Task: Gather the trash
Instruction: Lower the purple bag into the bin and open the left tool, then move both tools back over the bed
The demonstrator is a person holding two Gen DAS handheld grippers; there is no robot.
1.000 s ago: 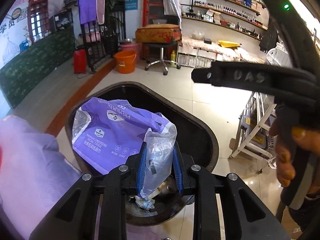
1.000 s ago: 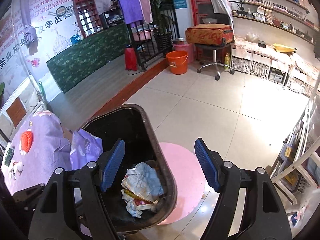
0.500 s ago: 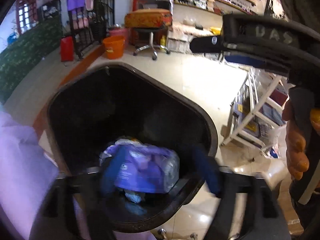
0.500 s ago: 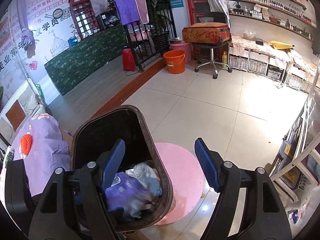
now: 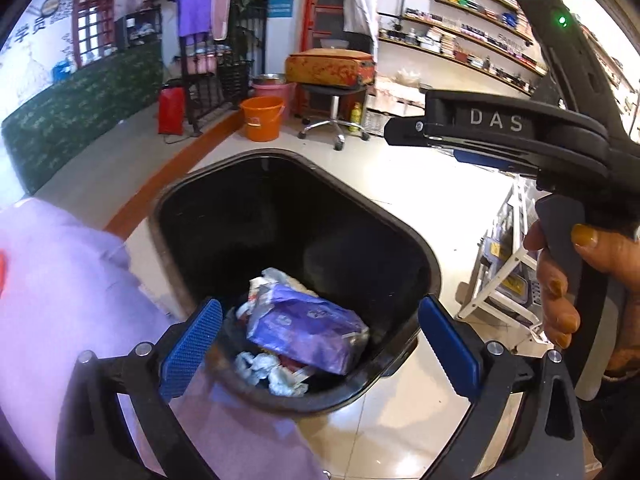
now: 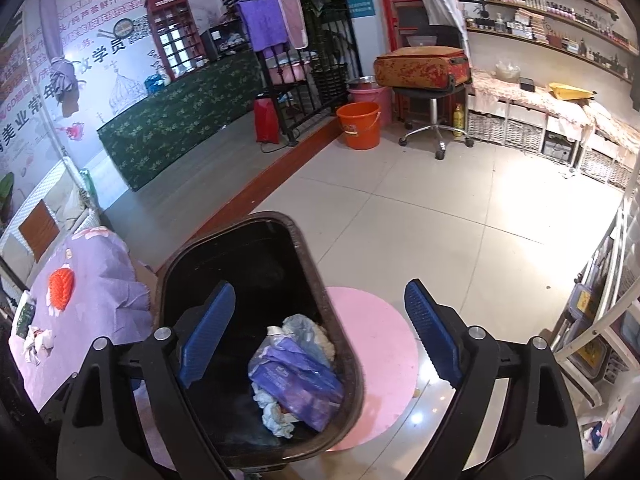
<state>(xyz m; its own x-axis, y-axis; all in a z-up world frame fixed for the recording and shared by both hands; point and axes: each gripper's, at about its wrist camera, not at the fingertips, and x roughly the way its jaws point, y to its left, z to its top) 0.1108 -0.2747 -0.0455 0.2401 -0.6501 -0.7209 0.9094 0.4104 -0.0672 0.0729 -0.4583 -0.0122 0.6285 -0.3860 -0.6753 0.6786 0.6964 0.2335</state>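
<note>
Both jaws spreading over one black bin [image 5: 416, 256], nothing between either pair

Left gripper [image 5: 320, 344] has its two blue pads opening wide with nothing clamped; one purple packet [image 5: 308, 330] lies in the bin bottom between and below them, on crumpled white tissues [image 5: 268, 372]. Right gripper [image 6: 320, 336] is also opening, its jaws apart and bare; the same packet [image 6: 298, 384] sits below the gap nearer its left pad, while one pink round mat [image 6: 372, 364] on the floor shows toward its right pad. Only the left view shows the right gripper's black body and the one hand [image 5: 576, 296] on its handle, to the right of its jaws. Only the right view shows the mat and a purple flowered cloth [image 6: 96, 292] left of its jaws
</note>
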